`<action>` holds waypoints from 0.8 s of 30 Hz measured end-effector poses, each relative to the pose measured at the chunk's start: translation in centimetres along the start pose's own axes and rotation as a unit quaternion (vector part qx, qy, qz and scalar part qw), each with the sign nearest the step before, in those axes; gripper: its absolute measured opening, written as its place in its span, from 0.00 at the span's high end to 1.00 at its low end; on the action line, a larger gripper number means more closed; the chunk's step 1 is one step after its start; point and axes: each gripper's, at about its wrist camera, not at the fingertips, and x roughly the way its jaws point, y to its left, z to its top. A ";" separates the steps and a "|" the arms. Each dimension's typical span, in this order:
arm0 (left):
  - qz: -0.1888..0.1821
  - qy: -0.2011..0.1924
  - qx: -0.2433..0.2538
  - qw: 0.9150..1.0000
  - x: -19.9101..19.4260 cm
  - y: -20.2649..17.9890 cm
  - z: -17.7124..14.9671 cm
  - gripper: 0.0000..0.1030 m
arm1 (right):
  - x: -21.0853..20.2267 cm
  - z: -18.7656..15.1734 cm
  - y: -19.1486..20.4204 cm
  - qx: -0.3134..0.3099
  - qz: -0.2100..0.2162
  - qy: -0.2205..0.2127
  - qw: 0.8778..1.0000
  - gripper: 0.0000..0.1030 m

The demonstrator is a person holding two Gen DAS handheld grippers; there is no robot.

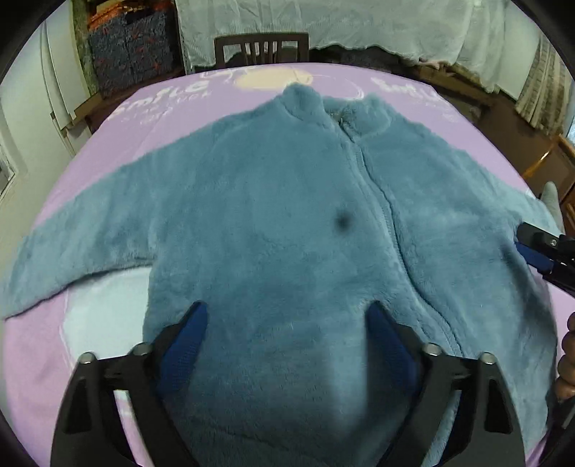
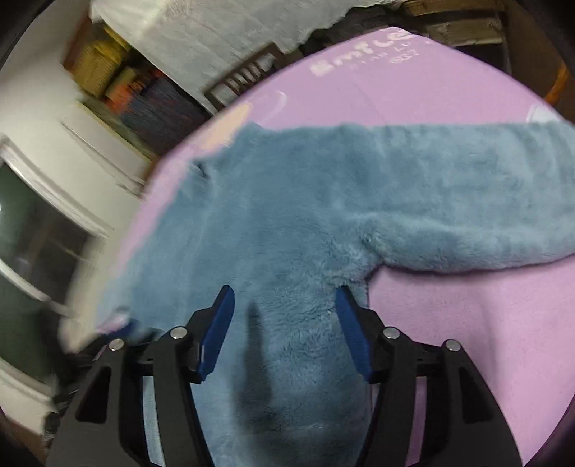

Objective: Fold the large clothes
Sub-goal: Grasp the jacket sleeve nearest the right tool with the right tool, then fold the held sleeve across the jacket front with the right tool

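Note:
A blue fleece zip jacket (image 1: 280, 215) lies front up and spread flat on a lilac blanket (image 1: 107, 151), collar at the far side and both sleeves out to the sides. My left gripper (image 1: 287, 309) hovers open over the jacket's lower body, left of the zip, with nothing pinched between its pads. One of my right gripper's fingers (image 1: 535, 257) shows at the right edge, over the other half. In the right wrist view, the right gripper (image 2: 284, 291) stands open above the jacket (image 2: 287, 215) beside the armpit. The sleeve (image 2: 467, 201) runs off to the right.
A dark wooden chair (image 1: 261, 46) stands at the table's far edge, with a white cloth-covered surface (image 1: 359, 25) behind it. Shelves with patterned boxes (image 1: 129, 61) fill the back left. A person's hand (image 1: 567, 359) is at the right edge. Bare lilac blanket (image 2: 467, 341) lies right of the jacket.

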 end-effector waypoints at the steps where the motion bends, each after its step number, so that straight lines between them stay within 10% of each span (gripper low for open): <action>1: 0.001 0.000 0.002 1.000 0.0 0.0 0.1 0.09 | -0.6 0.3 -0.7 0.010 0.007 -0.005 1.000 0.44; 4: 0.003 0.007 0.004 1.000 0.0 0.2 0.2 0.09 | -3.9 0.9 -4.2 0.047 -0.071 -0.055 0.995 0.37; 12: 0.026 -0.033 0.000 0.999 -1.7 1.7 3.1 0.08 | -11.9 0.5 -12.6 0.179 -0.106 -0.133 0.969 0.37; 24: 0.039 0.003 -0.037 0.999 2.3 3.0 3.3 0.03 | -13.3 2.5 -16.5 0.289 -0.123 -0.251 0.916 0.44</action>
